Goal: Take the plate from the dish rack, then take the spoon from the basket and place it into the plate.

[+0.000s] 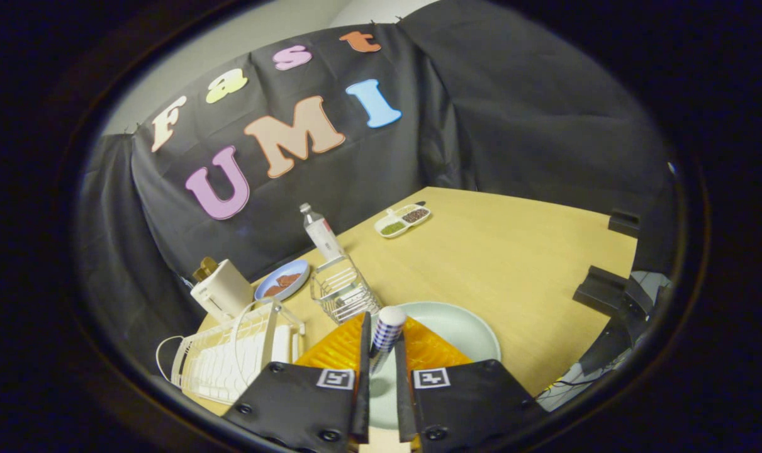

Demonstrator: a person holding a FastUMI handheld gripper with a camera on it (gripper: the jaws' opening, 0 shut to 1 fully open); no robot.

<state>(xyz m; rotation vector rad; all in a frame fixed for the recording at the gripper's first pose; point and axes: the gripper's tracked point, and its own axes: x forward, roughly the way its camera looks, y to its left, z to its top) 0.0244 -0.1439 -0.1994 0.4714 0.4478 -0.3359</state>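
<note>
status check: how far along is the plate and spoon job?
Done: plate lies flat on the table, off the dish rack. In hand: hand-held gripper is shut on the spoon, held above the plate, clear of the wire basket. Left: lower the spoon into the plate and release.

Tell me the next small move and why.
Probably lower and open: the gripper is shut on the spoon, held above the plate on the table, beside the wire basket. Releasing there should land it in the plate.
</note>
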